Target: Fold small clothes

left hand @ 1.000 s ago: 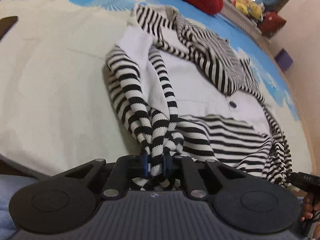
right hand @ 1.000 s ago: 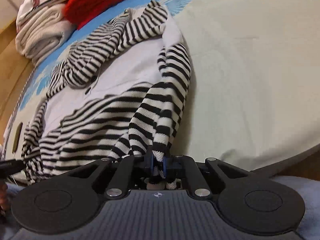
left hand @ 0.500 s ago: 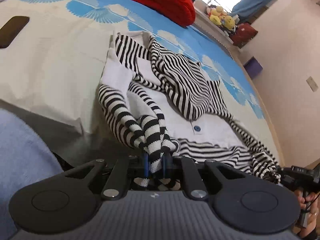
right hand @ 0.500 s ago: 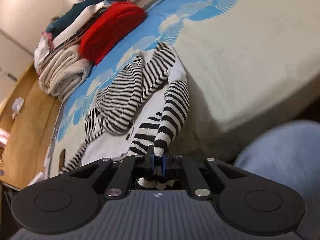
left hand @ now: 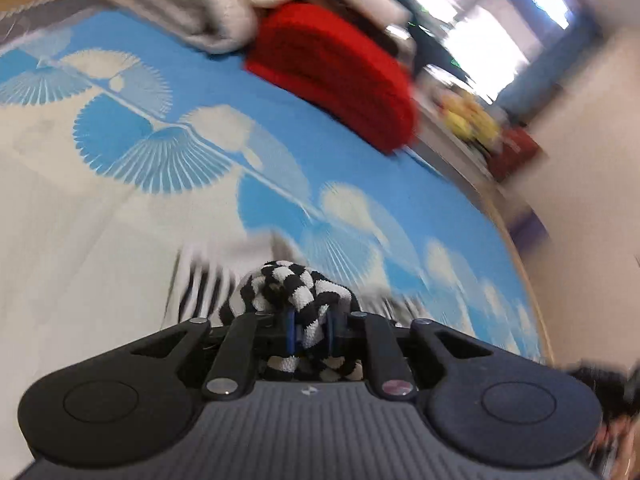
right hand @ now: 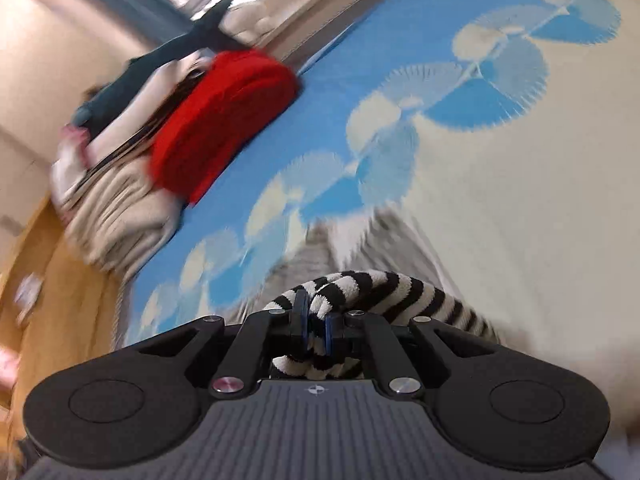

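A small black-and-white striped garment [left hand: 288,284] is bunched in my left gripper [left hand: 312,330], which is shut on it. The rest of it hangs down below, blurred by motion. My right gripper [right hand: 316,330] is shut on another striped part of the same garment [right hand: 384,288], which trails off to the right. Both grippers hold the cloth raised over the blue-and-cream patterned bed cover [left hand: 120,240]. Most of the garment is hidden under the grippers.
A folded red knit [left hand: 336,72] and a stack of beige blankets [left hand: 200,4] lie at the far end of the bed; they also show in the right wrist view [right hand: 224,120]. Yellow soft toys [left hand: 468,120] sit on a shelf by the wall.
Both grippers have lifted the striped garment off the bed and tilted up; the spread-out garment has left view and the far end of the bed now fills both views.
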The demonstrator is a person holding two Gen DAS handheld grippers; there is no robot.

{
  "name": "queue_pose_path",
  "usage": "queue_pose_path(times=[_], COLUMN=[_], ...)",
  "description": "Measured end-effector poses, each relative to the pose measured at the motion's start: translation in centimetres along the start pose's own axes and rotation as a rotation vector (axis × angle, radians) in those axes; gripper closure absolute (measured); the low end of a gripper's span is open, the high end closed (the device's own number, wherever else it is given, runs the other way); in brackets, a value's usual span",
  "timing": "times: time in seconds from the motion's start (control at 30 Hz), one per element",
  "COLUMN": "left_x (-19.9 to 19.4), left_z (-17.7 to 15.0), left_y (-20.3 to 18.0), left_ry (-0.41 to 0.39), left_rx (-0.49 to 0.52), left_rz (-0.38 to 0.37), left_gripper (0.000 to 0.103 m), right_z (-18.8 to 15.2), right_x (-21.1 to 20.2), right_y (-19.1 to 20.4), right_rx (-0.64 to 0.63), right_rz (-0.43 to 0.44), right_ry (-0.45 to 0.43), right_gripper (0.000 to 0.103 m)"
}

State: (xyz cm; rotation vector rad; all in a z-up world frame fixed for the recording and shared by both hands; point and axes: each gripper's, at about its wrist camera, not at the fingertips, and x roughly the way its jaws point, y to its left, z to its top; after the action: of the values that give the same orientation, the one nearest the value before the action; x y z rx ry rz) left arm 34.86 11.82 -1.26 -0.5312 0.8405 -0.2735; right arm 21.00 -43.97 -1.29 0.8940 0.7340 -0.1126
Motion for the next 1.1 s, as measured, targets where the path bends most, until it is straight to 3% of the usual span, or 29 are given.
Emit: queue_pose_path(times=[0.03, 0.07, 0.1, 0.17, 0.2, 0.3, 0.43, 0.57, 0.77, 0.97, 1.03, 1.07, 1.1], left_x=[2.6, 5.0, 6.5, 8.3, 8.6, 8.1, 5.1, 3.6, 7.6, 13.3, 14.8, 15.2, 15.5], left_z=[1.5, 2.7, 3.4, 4.4, 4.7, 4.7, 2.1, 0.3, 1.7, 4.1, 3.5, 3.3, 3.2], left_y=[0.3, 0.8, 1.3, 2.3, 2.9, 4.8, 6.7, 6.9, 6.1, 5.6, 5.7, 5.4, 5.0], left_ry=[-0.019, -0.049, -0.088, -0.129, -0.148, -0.109, -0.065, -0.08, -0.043, 0.024, 0.062, 0.078, 0.094], left_rx=[-0.016, -0.048, -0.082, -0.132, -0.149, -0.146, -0.17, -0.159, -0.043, -0.041, -0.083, -0.062, -0.03], left_rz=[0.003, 0.01, 0.021, 0.09, 0.111, 0.096, 0.125, 0.115, 0.066, -0.046, -0.079, -0.09, -0.088], left_gripper=[0.077, 0.063, 0.028, 0.003, 0.002, 0.002, 0.002, 0.002, 0.002, 0.002, 0.01, 0.048, 0.093], right_z=[1.2, 2.3, 2.9, 2.9, 2.3, 0.1, -2.1, -1.4, 0.3, 2.1, 1.7, 1.4, 1.3], right_x=[3.1, 5.9, 8.4, 11.1, 11.6, 10.7, 8.9, 9.0, 13.2, 19.6, 20.8, 21.1, 21.2], right_y=[0.0, 0.1, 0.0, -0.5, -1.1, -3.1, -4.7, -4.0, -1.6, -0.6, -0.5, -0.4, -0.2], right_rx=[0.037, 0.057, 0.067, 0.096, 0.122, 0.129, 0.025, -0.115, -0.334, -0.437, -0.461, -0.483, -0.489], right_rz=[-0.017, -0.045, -0.09, -0.161, -0.144, -0.044, -0.085, -0.072, -0.08, -0.107, -0.111, -0.104, -0.094], right_ry=[-0.011, -0.043, -0.081, -0.096, -0.093, -0.111, -0.209, -0.229, -0.246, -0.116, -0.104, -0.108, -0.102], right_gripper=[0.086, 0.073, 0.045, 0.028, 0.029, 0.028, 0.027, 0.026, 0.021, 0.02, 0.021, 0.03, 0.068])
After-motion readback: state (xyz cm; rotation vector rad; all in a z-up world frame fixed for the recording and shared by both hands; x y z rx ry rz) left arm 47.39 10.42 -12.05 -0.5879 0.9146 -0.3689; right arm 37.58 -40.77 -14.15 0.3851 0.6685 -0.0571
